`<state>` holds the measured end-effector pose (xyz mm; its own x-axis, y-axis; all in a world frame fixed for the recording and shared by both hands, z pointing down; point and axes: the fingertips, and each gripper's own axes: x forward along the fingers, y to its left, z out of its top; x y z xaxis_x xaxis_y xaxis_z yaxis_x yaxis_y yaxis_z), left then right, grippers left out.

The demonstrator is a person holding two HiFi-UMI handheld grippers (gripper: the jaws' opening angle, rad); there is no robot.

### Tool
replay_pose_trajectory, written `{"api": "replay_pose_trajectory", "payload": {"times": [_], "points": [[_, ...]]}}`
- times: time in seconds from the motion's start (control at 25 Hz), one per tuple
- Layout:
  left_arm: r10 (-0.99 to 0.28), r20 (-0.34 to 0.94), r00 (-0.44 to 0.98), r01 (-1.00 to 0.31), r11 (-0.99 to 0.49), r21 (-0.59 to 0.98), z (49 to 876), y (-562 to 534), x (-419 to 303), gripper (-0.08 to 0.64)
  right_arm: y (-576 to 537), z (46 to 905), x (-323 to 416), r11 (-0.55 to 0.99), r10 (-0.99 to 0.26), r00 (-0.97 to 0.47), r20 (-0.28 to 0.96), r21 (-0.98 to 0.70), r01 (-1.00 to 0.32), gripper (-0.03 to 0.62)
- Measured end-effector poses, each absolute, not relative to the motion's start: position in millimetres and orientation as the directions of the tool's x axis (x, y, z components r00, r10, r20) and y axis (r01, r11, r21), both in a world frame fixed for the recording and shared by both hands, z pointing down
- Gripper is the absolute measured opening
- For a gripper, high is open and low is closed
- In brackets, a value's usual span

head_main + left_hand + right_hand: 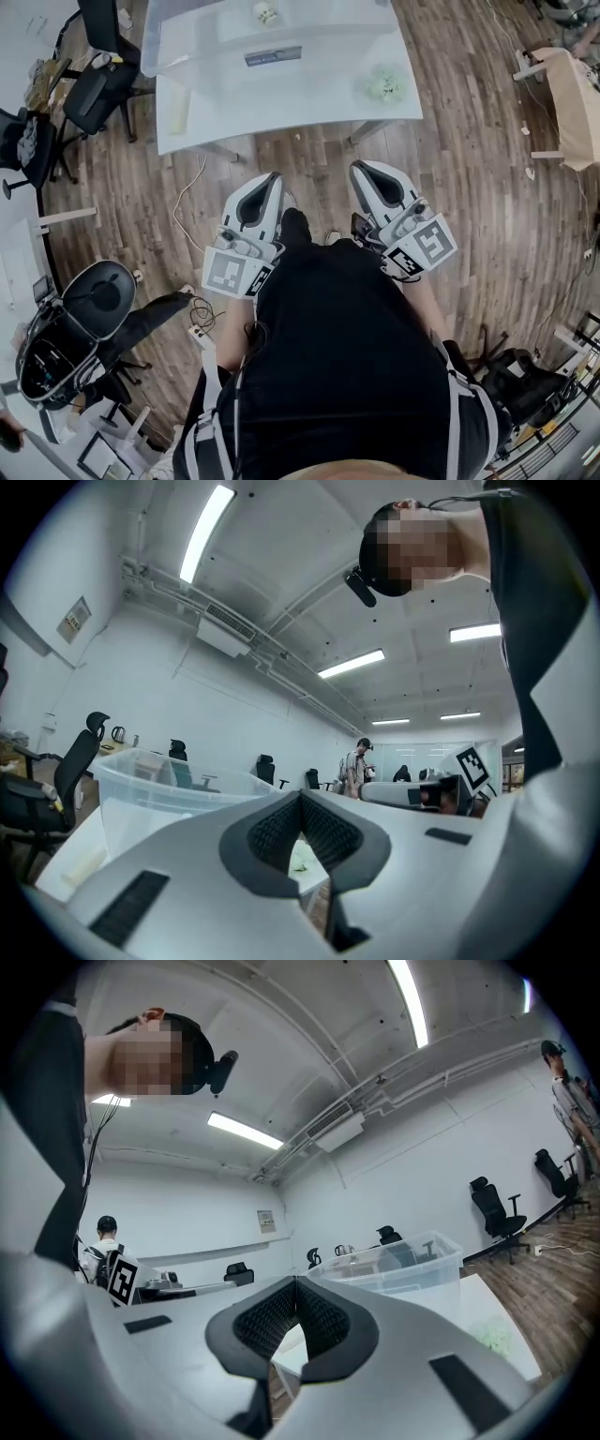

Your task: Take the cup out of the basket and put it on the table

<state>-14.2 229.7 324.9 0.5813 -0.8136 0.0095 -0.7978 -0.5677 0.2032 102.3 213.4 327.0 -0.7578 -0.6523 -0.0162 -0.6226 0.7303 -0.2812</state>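
White left gripper [272, 178] and right gripper [362, 169], fingers together, empty, before table [281, 103] and clear basket [187, 37], cup [265, 12] perhaps inside.

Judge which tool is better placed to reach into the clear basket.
Left, likely: the left tool lines up with the pale object in the basket, while the right tool sits off to its right. Both are shut, empty and short of the table.

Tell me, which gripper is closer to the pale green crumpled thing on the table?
Right. The pale green thing lies on the table ahead of the right gripper, slightly to its right. The left gripper is farther off to the side.
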Motion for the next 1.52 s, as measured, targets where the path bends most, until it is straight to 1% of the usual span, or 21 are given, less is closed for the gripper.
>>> {"api": "replay_pose_trajectory", "payload": {"times": [0.24,0.44,0.64,0.8,1.08,1.28,1.52], "points": [[-0.823,0.078,0.563,-0.826,-0.562,0.025,325,179,-60,0.017,162,317,53,0.710,-0.678,-0.734,-0.024,-0.277,-0.647,0.017],[-0.793,0.092,0.602,-0.798,-0.597,0.085,331,154,-89,0.017,133,319,21,0.693,-0.696,-0.718,-0.007,-0.270,-0.669,0.017],[-0.775,0.101,0.624,-0.782,-0.620,0.072,334,135,-100,0.017,112,320,12,0.671,-0.713,-0.701,0.007,-0.284,-0.685,0.017],[-0.778,0.094,0.622,-0.783,-0.613,0.109,336,114,-107,0.017,88,318,8,0.671,-0.715,-0.699,0.005,-0.277,-0.688,0.018],[-0.800,0.079,0.594,-0.803,-0.583,0.125,337,65,-116,0.017,33,324,3,0.690,-0.695,-0.719,-0.010,-0.292,-0.663,0.018],[-0.811,0.070,0.580,-0.813,-0.571,0.115,333,11,-111,0.017,-21,321,9,0.709,-0.679,-0.733,-0.041,-0.297,-0.640,0.017],[-0.806,0.051,0.590,-0.802,-0.578,0.151,318,-60,-80,0.017,-91,310,43,0.721,-0.668,-0.742,-0.054,-0.295,-0.628,0.018]]}}
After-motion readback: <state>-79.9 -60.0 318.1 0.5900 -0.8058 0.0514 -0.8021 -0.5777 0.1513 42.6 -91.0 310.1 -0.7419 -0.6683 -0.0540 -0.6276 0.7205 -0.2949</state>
